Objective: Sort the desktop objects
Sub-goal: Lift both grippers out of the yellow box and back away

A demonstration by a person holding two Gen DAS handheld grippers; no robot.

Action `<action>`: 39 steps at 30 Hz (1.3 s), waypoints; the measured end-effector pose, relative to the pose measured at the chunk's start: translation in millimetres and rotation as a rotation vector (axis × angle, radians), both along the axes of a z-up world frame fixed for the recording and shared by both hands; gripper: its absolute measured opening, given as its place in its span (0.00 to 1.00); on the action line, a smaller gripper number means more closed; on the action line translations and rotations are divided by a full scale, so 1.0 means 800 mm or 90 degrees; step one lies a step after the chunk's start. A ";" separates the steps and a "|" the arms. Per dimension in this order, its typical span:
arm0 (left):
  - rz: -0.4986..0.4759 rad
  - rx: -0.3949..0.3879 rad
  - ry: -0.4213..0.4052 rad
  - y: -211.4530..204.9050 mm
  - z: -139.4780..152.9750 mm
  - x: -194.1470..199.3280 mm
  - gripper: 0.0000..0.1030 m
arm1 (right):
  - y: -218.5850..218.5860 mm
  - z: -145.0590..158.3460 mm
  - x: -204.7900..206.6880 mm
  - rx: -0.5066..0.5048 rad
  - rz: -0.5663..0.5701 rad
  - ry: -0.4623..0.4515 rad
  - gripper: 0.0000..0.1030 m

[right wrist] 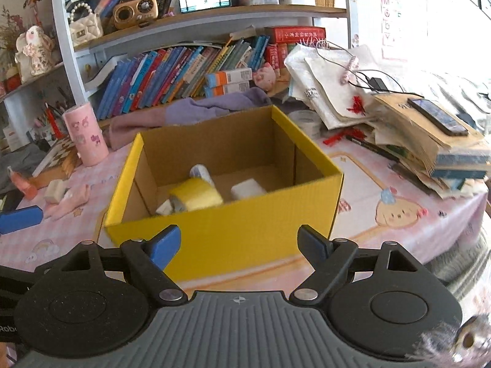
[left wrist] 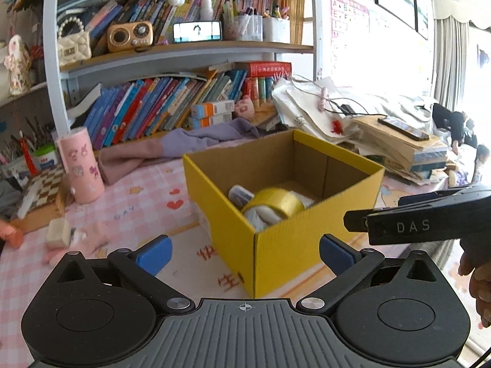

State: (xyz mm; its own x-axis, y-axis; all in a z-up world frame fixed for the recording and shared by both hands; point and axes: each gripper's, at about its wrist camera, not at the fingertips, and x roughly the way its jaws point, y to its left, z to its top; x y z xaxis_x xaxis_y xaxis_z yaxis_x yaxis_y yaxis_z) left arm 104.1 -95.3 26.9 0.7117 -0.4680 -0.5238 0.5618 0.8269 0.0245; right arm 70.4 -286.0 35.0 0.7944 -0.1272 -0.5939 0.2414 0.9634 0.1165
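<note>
**2 empty grippers before the yellow box**

The left gripper has its jaws spread wide with nothing between them. The right gripper also stands apart and empty. Just beyond both sits the yellow box on the pink checked tablecloth. Inside the box lie a yellow tape roll, a white block and a small white tube. A pink cup stands far left.

Pink checked tabletop carries an open yellow box mid-surface. Left of it stand a pink cylinder, a chequered board and a pale block; a purple cloth lies behind, and a paper stack sits to the right.
</note>
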 end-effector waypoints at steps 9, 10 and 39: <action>-0.011 -0.001 0.040 0.045 -0.004 -0.023 1.00 | 0.053 -0.008 -0.040 -0.003 -0.011 0.029 0.80; -0.010 0.001 0.043 0.050 -0.004 -0.026 1.00 | 0.060 -0.009 -0.044 -0.001 -0.012 0.031 0.80; 0.126 0.035 0.051 0.199 -0.005 -0.061 1.00 | 0.217 -0.024 -0.046 0.015 0.131 0.054 0.81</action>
